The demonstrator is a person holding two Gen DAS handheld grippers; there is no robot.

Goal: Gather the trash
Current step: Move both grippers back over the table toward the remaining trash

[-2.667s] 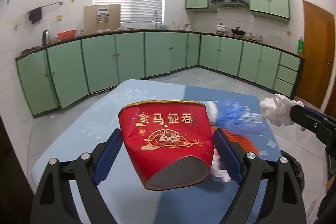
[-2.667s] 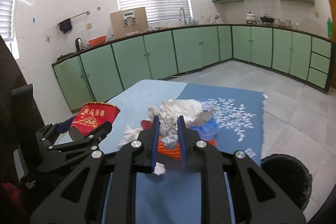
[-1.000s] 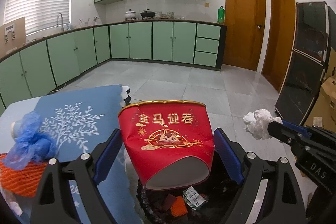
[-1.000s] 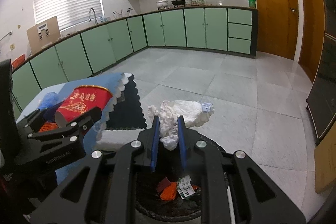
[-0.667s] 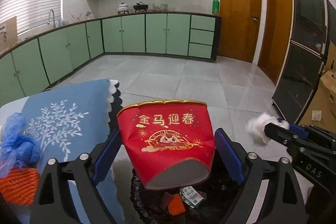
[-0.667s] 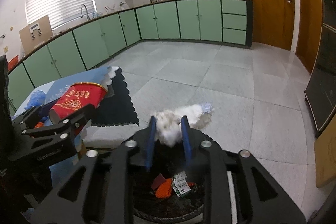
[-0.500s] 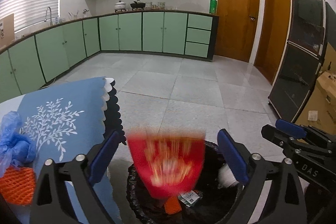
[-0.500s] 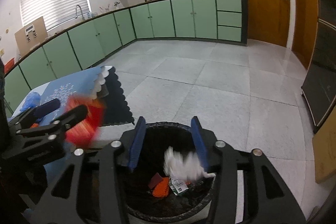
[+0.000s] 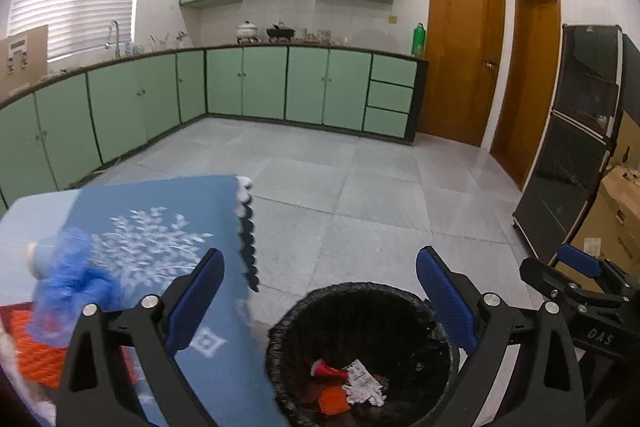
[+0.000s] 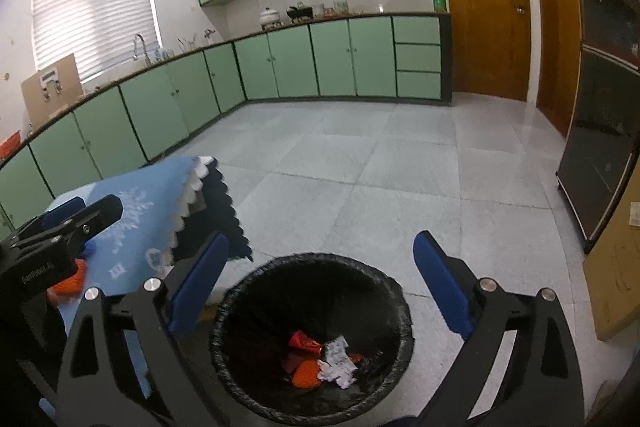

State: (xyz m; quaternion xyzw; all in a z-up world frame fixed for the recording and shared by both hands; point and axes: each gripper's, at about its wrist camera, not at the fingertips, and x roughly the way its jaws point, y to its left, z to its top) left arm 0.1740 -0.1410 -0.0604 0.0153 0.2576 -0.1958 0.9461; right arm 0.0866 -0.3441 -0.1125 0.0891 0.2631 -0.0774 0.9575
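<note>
Left wrist view: left gripper (image 9: 318, 301) tilts downward over the round black-lined trash bin (image 9: 416, 307), jaws spread wide with nothing between them.
Bin contents: crumpled white tissue (image 9: 366, 393) and red scraps at the bottom.
Table side: blue patterned tablecloth (image 9: 160, 239) lies left of the bin.
Right wrist view: right gripper (image 10: 320, 283), angled downward above the bin, has just been opening; its jaws are empty.

One bin (image 10: 400, 311), two grippers, one table.
Left gripper (image 9: 320, 299) and right gripper (image 10: 320, 283); one blue cloth (image 9: 160, 219); one blue bag (image 9: 72, 279); one orange net (image 9: 36, 347); two doors; in the bin perhaps four scraps, too jumbled to count surely.
</note>
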